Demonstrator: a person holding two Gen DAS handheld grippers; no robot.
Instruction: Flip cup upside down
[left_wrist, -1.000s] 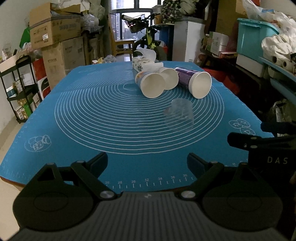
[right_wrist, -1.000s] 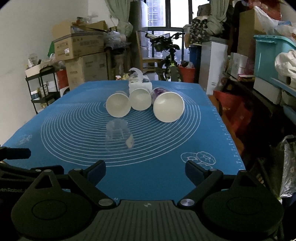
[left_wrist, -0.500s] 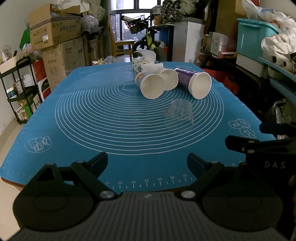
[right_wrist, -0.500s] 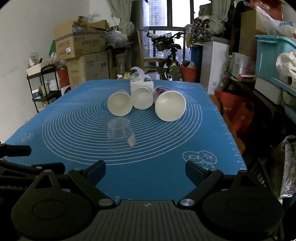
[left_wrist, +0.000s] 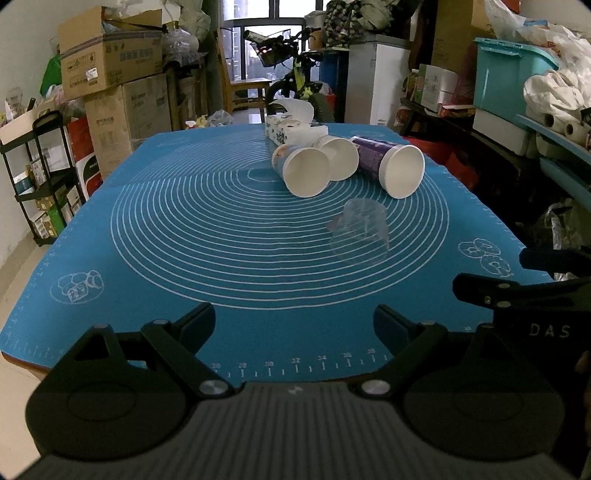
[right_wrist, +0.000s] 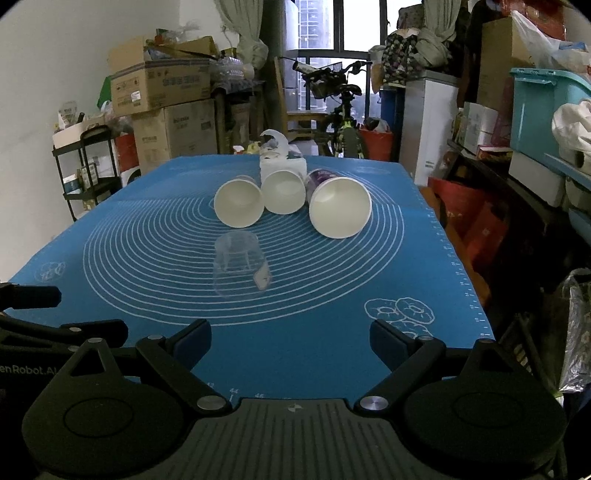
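A clear plastic cup (left_wrist: 360, 236) lies on its side on the blue mat (left_wrist: 184, 229), mouth toward me; it also shows in the right wrist view (right_wrist: 238, 264). Behind it three paper cups lie on their sides: a blue-patterned one (left_wrist: 303, 170), a white one (left_wrist: 340, 157) and a purple one (left_wrist: 391, 166). In the right wrist view they are the left cup (right_wrist: 239, 205), the middle cup (right_wrist: 284, 192) and the purple cup (right_wrist: 338, 206). My left gripper (left_wrist: 293, 328) is open and empty at the mat's near edge. My right gripper (right_wrist: 290, 338) is open and empty, also at the near edge.
A tissue box (left_wrist: 291, 127) stands behind the cups, also in the right wrist view (right_wrist: 282, 160). The right gripper's body (left_wrist: 524, 299) shows at the left view's right edge. Boxes, shelves, a bicycle and bins surround the table.
Both grippers have moved forward slightly toward the cups; the cups look a bit nearer. Nothing on the mat has moved.
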